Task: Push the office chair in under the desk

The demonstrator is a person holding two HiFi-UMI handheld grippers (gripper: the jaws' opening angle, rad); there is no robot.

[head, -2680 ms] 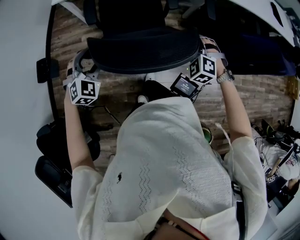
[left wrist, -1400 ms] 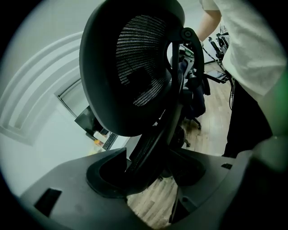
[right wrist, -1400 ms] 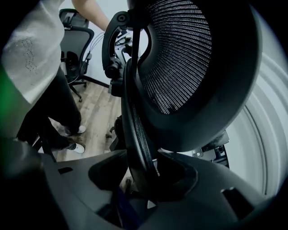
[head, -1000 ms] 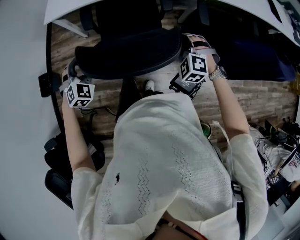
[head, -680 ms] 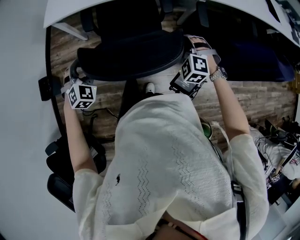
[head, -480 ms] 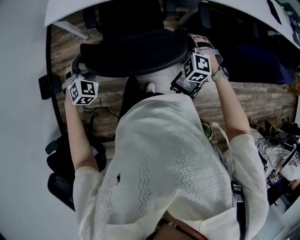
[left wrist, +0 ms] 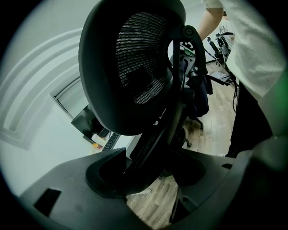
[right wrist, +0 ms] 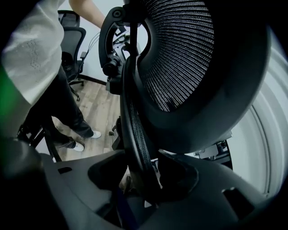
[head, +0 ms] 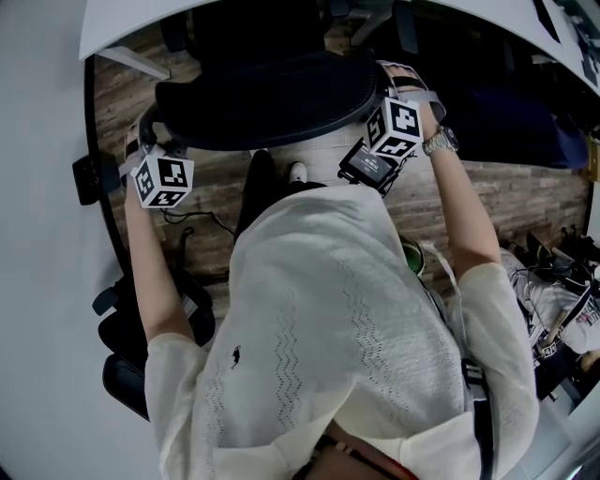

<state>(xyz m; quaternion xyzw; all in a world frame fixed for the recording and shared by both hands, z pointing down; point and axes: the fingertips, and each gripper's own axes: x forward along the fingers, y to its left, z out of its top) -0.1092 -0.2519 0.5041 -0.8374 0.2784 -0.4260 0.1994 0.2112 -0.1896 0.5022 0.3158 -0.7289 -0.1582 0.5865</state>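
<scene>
Left gripper [left wrist: 150, 173] and right gripper [right wrist: 146, 177] clamp the office chair [head: 272, 98] by opposite edges of its mesh back, apparently firmly; the white desk [head: 131, 23] lies beyond them.

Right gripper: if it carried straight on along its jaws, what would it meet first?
The office chair's backrest. Its dark rim already runs between the jaws of the right gripper, so there is no free way ahead. Pushing further would most likely just press on the chair itself.
</scene>
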